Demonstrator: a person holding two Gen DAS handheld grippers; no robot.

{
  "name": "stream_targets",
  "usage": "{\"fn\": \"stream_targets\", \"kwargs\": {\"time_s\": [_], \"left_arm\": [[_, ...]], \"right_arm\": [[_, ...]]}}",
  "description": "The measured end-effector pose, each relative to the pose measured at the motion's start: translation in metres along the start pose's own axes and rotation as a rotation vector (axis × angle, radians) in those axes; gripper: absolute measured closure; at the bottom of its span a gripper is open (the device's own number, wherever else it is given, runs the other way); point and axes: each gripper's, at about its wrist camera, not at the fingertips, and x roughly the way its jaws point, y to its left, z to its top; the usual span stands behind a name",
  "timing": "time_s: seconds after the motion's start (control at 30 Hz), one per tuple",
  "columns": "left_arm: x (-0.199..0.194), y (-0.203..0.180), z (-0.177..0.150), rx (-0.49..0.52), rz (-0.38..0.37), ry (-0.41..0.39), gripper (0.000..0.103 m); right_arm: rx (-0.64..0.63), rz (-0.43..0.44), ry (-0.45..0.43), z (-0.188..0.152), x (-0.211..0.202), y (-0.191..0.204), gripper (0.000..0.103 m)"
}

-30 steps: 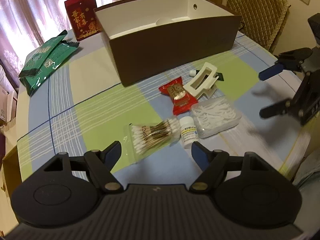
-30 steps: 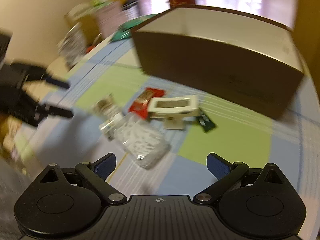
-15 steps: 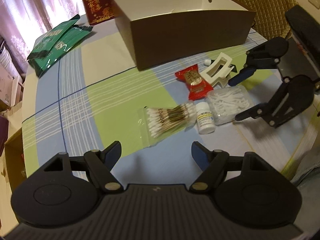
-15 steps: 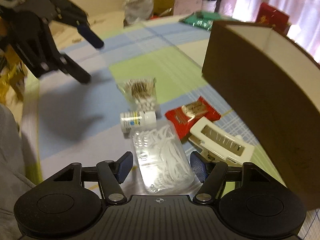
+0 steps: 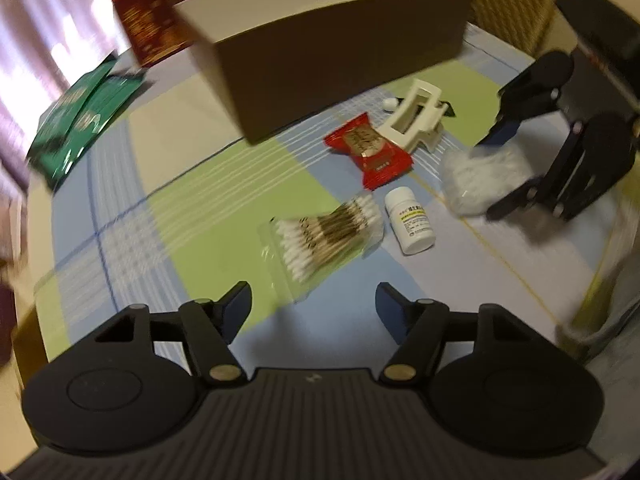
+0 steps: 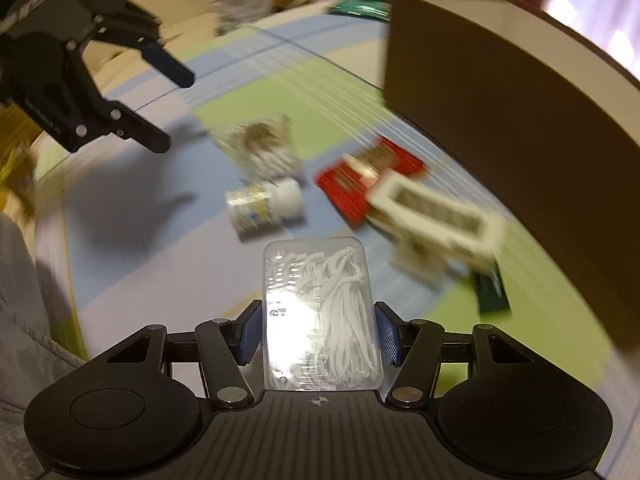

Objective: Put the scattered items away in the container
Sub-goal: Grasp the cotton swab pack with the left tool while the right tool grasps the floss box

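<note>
Right gripper (image 6: 320, 334) jaws closing on clear floss-pick box (image 6: 320, 312), long axis along the fingers. Left gripper (image 5: 313, 300) closing, empty, above checked tablecloth (image 5: 224, 184) near brown container (image 5: 340, 52).

A blue, green and cream plaid cloth covers the surface (image 5: 168, 216). The brown cardboard box (image 5: 340, 60) is white inside. A red foil snack packet (image 5: 370, 152) lies beside a cream plastic hair clip (image 5: 416, 120); green foil pouches (image 5: 80, 116) sit apart.

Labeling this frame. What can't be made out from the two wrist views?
- Brown box interior: left wrist view, near wall hides its floor.
- White bottle label: blurred, right wrist view; too small in the left.
- Dark packet: right wrist view, motion blur, partly under the white clip.
- Right gripper, closing around the floss-pick case: pad contact unclear.
</note>
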Motion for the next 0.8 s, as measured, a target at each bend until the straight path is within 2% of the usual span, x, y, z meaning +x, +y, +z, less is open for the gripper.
{"fn": "stream_targets", "kwargs": {"time_s": [0.27, 0.4, 0.47, 0.53, 0.57, 0.6, 0.63, 0.77, 0.8], "left_arm": [[0.040, -0.016, 0.023, 0.324, -0.020, 0.014, 0.039], [0.058, -0.018, 0.030, 0.410, -0.064, 0.028, 0.040], [0.063, -0.016, 0.034, 0.424, -0.086, 0.029, 0.041], [0.065, -0.012, 0.037, 0.416, -0.122, 0.029, 0.052], [0.065, -0.010, 0.038, 0.409, -0.141, 0.033, 0.056], [0.065, -0.009, 0.038, 0.400, -0.160, 0.037, 0.065], [0.065, -0.009, 0.037, 0.387, -0.177, 0.042, 0.073], [0.060, -0.010, 0.033, 0.314, -0.155, 0.060, 0.079], [0.058, -0.010, 0.031, 0.286, -0.141, 0.068, 0.081]], "right_arm": [[0.276, -0.119, -0.008, -0.035, -0.030, -0.026, 0.042], [0.351, -0.148, -0.018, -0.048, -0.039, -0.030, 0.042], [0.377, -0.150, -0.025, -0.051, -0.041, -0.030, 0.042], [0.385, -0.156, -0.029, -0.053, -0.042, -0.029, 0.042], [0.387, -0.156, -0.029, -0.053, -0.041, -0.028, 0.039], [0.391, -0.155, -0.026, -0.053, -0.042, -0.028, 0.028], [0.395, -0.161, -0.025, -0.054, -0.042, -0.027, 0.024], [0.383, -0.177, -0.027, -0.053, -0.039, -0.026, 0.024], [0.380, -0.180, -0.025, -0.051, -0.038, -0.026, 0.027]]}}
